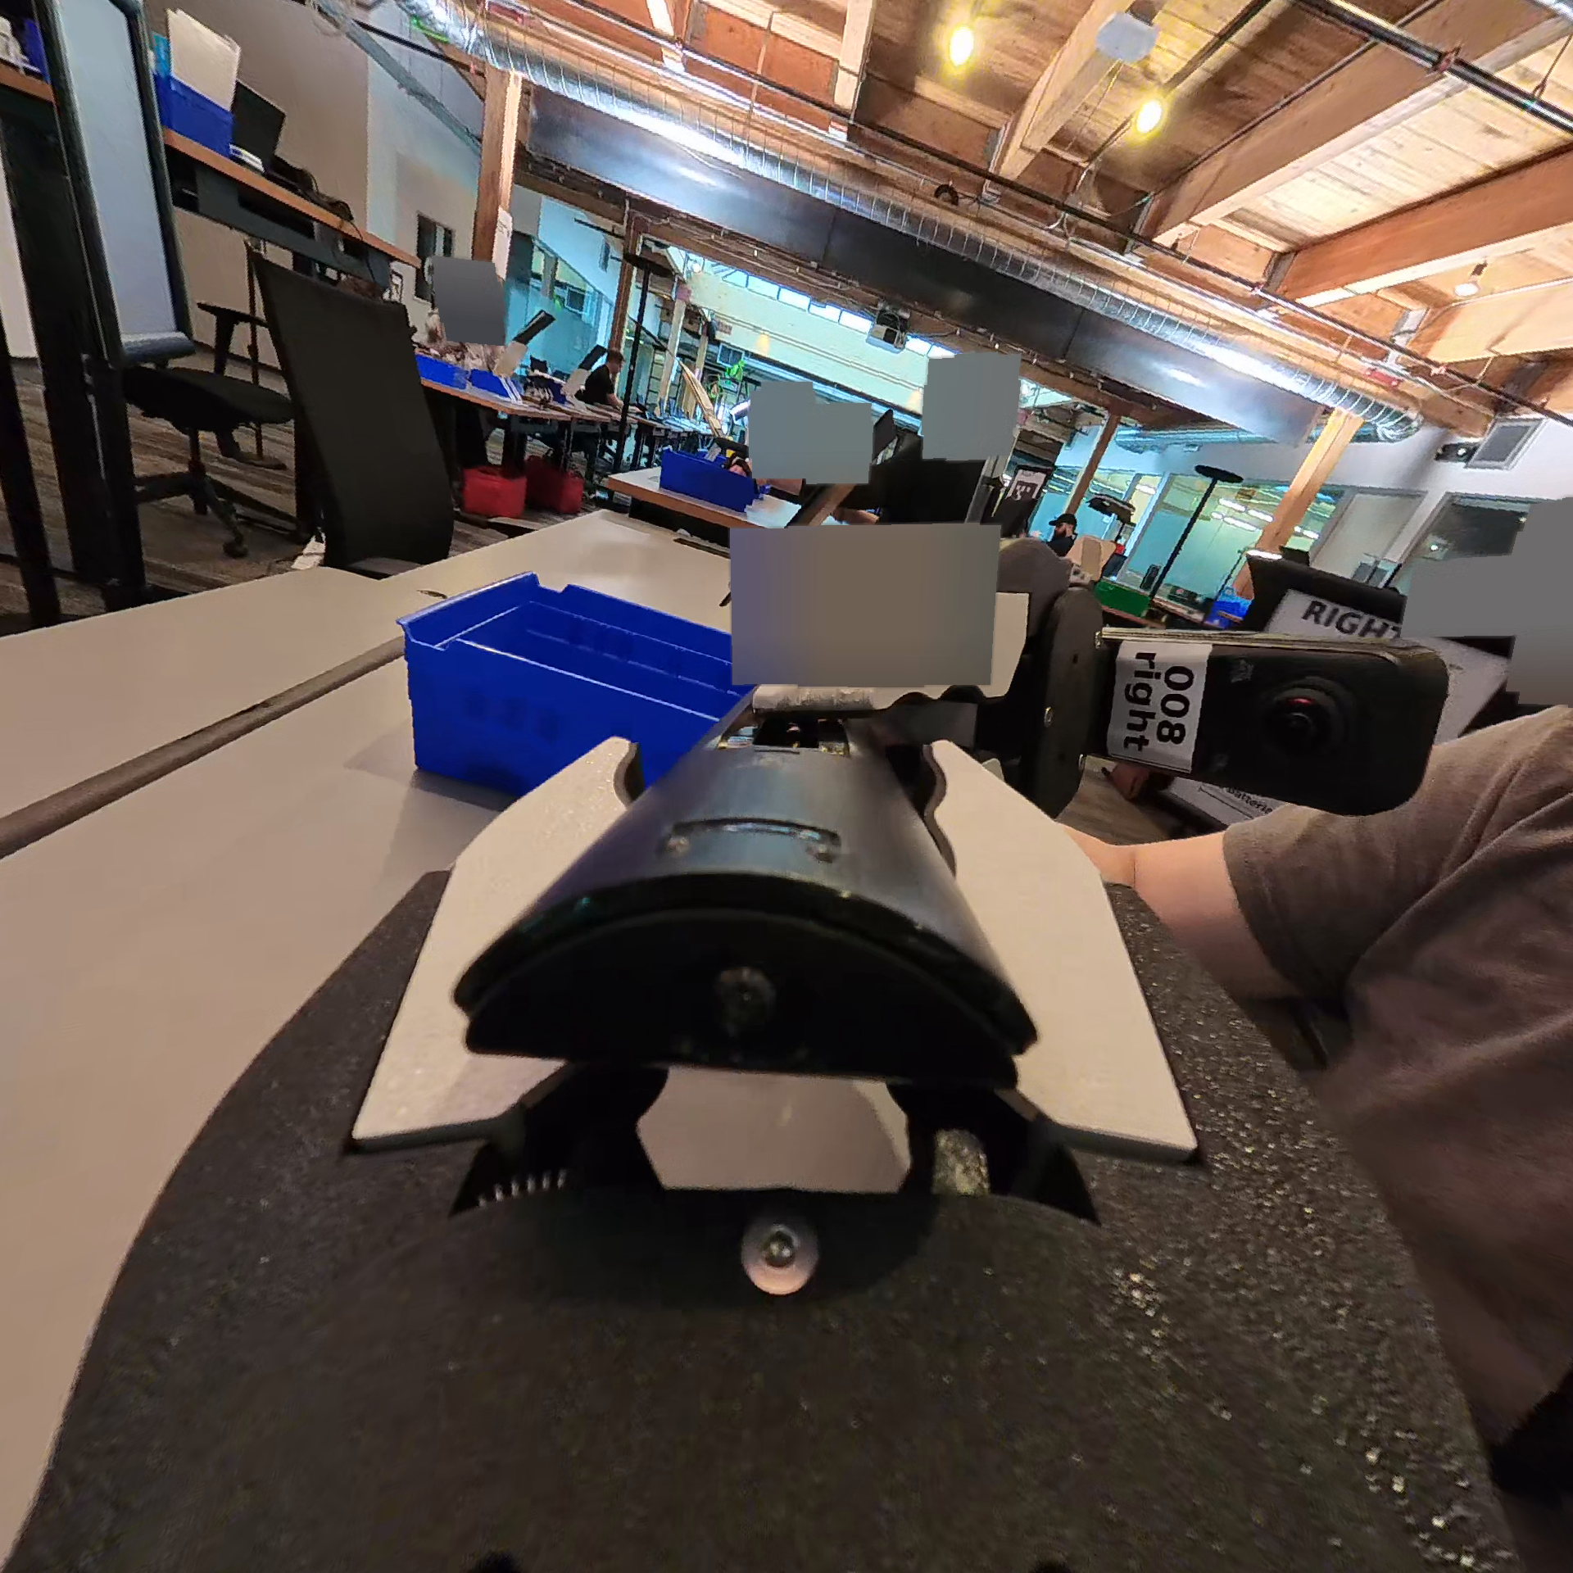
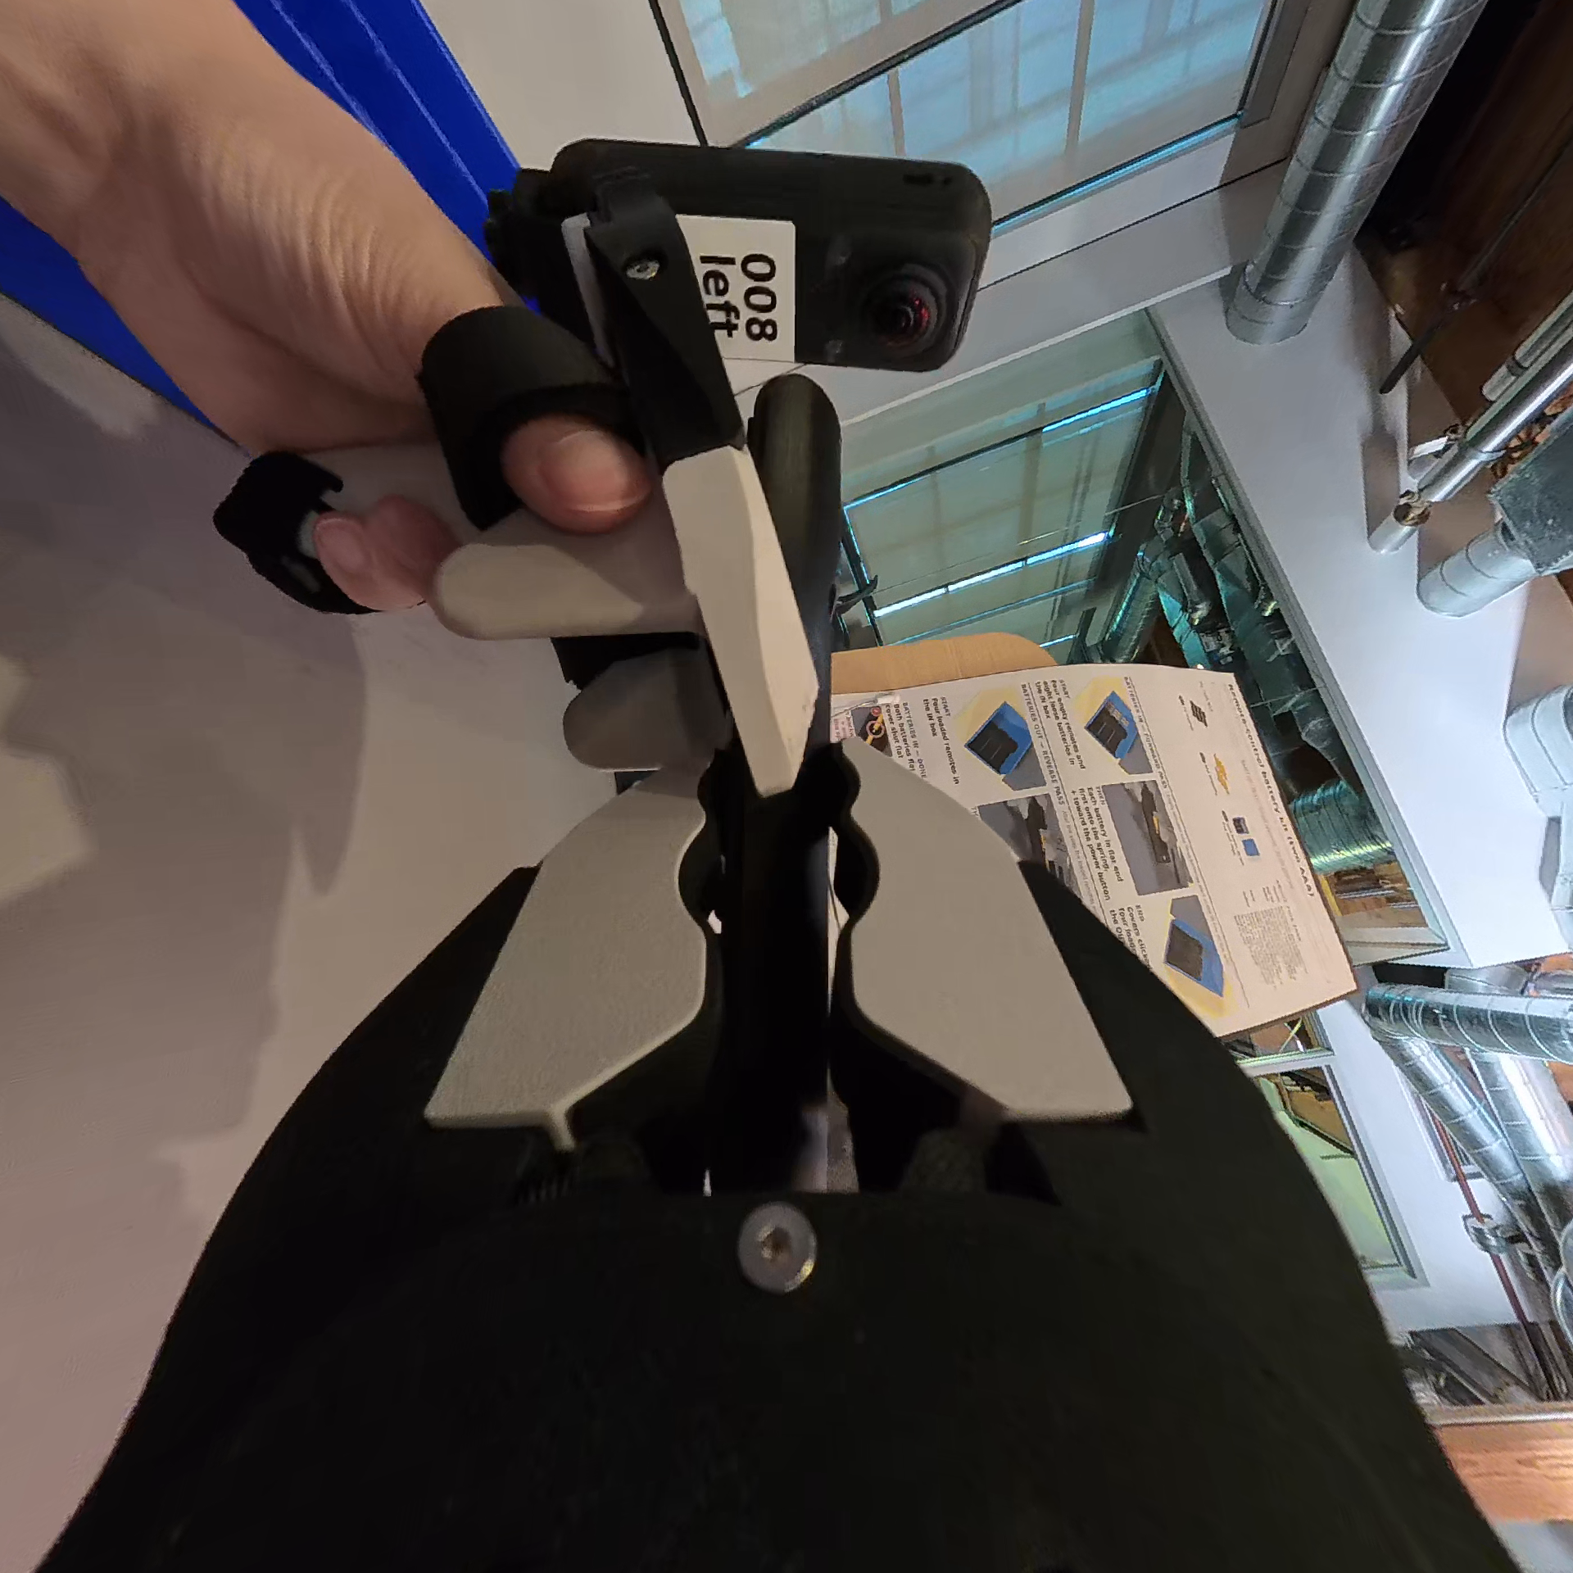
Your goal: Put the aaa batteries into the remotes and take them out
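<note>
A: What does the left claw (image 1: pixel 766 766) have?

B: A black remote (image 1: pixel 749 919), pinched between its two grey fingers (image 1: pixel 511 919). The remote runs lengthwise away from the camera, its rounded end cap facing the lens, and its far end shows an open compartment. Whether a battery sits in there, I cannot tell.

A: So the claw is closed?

B: Closed onto the remote's sides, only as wide as the remote.

A: And the right claw (image 2: pixel 775 851)?

B: Its grey fingers (image 2: pixel 596 936) stand close together with a narrow black object between them. It looks like the same remote seen edge-on, and they seem to be gripping it, though the contact is hard to read. The left claw's grey finger crosses just in front, and a hand (image 2: pixel 255 255) holds that tool by its handle.

A: Anything else around?

B: A blue bin (image 1: pixel 545 681) sits on the grey surface (image 1: pixel 170 894) just beyond the remote, to the left. In the right wrist view, a printed instruction sheet (image 2: pixel 1149 834) stands behind the claws.
</note>
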`<state>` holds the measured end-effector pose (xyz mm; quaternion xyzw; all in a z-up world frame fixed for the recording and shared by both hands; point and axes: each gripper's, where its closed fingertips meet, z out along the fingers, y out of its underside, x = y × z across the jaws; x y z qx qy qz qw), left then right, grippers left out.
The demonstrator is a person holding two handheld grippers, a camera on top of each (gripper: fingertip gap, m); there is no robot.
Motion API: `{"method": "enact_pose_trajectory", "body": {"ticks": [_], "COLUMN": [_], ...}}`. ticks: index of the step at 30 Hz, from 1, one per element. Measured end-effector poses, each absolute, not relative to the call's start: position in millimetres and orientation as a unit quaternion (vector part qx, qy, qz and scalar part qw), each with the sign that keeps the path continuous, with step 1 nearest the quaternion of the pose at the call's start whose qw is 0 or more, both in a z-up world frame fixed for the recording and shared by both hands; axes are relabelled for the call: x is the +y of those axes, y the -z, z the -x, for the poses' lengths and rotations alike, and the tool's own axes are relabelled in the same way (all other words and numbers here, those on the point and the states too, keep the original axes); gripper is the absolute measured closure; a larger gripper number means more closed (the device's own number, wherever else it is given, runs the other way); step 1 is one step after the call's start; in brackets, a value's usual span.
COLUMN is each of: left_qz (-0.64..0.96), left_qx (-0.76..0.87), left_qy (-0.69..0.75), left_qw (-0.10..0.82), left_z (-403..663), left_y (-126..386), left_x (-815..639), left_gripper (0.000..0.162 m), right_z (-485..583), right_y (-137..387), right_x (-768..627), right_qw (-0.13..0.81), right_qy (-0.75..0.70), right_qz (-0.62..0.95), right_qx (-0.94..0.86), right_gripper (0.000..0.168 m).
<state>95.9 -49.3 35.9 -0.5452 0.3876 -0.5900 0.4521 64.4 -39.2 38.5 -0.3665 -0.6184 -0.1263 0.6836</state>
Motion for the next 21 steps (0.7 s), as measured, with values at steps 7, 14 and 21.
{"method": "enact_pose_trajectory", "body": {"ticks": [7, 14, 21], "left_qz": [0.505, 0.486, 0.509], "left_qx": [0.378, 0.382, 0.344], "left_qy": [0.605, 0.585, 0.604], "left_qw": [0.486, 0.525, 0.508], "left_z": [-93, -90, -91], "left_y": [-41, -45, -44], "left_x": [-53, -57, -54], "left_gripper": [0.1, 0.102, 0.107], "right_z": [-61, -60, -62], "right_y": [-39, -39, -36], "right_x": [-44, -50, -46], "right_qw": [0.678, 0.675, 0.675], "right_qy": [0.084, 0.036, 0.068], "right_qz": [0.376, 0.381, 0.373], "right_qx": [-0.626, -0.63, -0.633], "right_gripper": [0.145, 0.145, 0.144]}}
